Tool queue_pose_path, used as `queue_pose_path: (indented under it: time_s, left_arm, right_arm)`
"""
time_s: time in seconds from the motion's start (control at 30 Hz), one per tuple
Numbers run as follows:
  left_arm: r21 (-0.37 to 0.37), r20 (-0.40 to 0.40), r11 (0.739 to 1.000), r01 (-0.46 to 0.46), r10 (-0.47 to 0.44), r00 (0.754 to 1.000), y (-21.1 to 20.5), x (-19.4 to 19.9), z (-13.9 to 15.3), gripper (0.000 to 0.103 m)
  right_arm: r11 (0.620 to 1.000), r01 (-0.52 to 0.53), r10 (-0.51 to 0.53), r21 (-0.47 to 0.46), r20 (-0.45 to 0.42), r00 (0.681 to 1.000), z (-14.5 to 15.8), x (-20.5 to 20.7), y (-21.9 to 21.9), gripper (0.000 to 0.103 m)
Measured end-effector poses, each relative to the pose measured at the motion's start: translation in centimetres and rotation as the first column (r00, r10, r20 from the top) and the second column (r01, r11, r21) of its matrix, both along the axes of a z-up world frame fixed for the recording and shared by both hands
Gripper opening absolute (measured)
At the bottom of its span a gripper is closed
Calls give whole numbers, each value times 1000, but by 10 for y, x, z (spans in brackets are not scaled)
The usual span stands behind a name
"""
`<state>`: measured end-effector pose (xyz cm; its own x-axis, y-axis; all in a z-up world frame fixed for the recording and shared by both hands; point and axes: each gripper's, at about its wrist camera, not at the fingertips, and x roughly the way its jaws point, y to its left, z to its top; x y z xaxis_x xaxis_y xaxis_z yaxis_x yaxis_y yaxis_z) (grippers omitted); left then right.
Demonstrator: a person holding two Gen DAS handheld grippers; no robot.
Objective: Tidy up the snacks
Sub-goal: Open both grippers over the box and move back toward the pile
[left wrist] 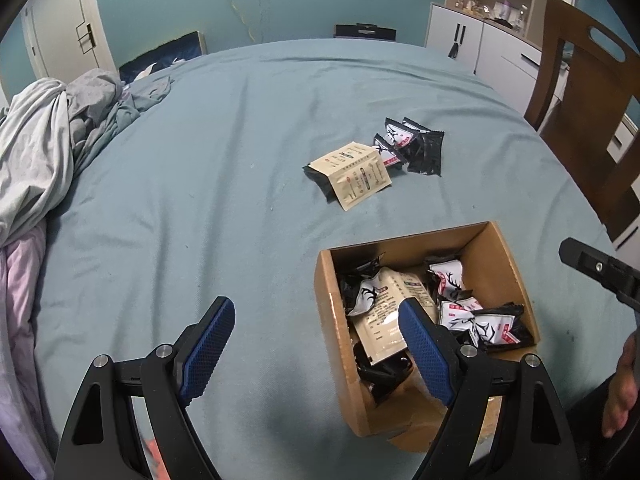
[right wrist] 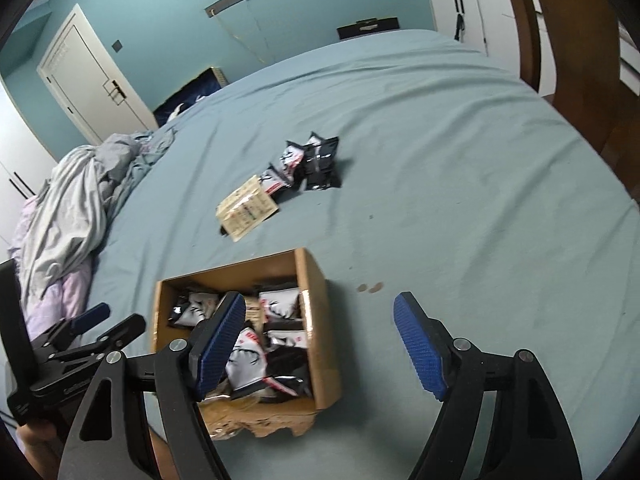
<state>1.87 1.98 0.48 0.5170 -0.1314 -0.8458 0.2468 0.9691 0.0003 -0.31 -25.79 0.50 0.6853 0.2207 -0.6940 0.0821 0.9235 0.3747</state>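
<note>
Reaching both empty, wide-open tongs (right wrist: pixel 320 340) for the tan packet (right wrist: pixel 246 208), I'd pinch one edge, then the box (right wrist: pixel 316 280).

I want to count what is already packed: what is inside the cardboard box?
The cardboard box holds black-and-white snack packets and a beige sachet. What lies underneath them, and the box floor, is covered.
</note>
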Motion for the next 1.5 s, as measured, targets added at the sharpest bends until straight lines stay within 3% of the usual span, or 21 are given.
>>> queue_pose_path:
  time_s: [0.37,0.77,0.93,1.23,1.5]
  left_arm:
    - [29,4,998,55,-55,998,-14,-4,0,85]
    - [44,21,992,119,-120,992,-29,-8,7,85]
    - [94,32,987,129,-132,991,-32,-7,5,85]
    - [98,-38,990,103,-99,994,-25,14,-11,86]
    - [46,-96,998,40,-36,995,-10,29,-22,86]
  right_arm:
    - [1000,6,-6,-25,-12,1000,7,13,-4,76]
    - [1000,1,-3,-28,-55,998,-3,78,-17,76]
    - [998,-22,18,-60,-62,998,-9,108,-17,76]
    - [996,-46,38,-79,-98,994,-27,155,-15,76]
    - [983,-108,92,-146,-110,990,-36,199,-3,76]
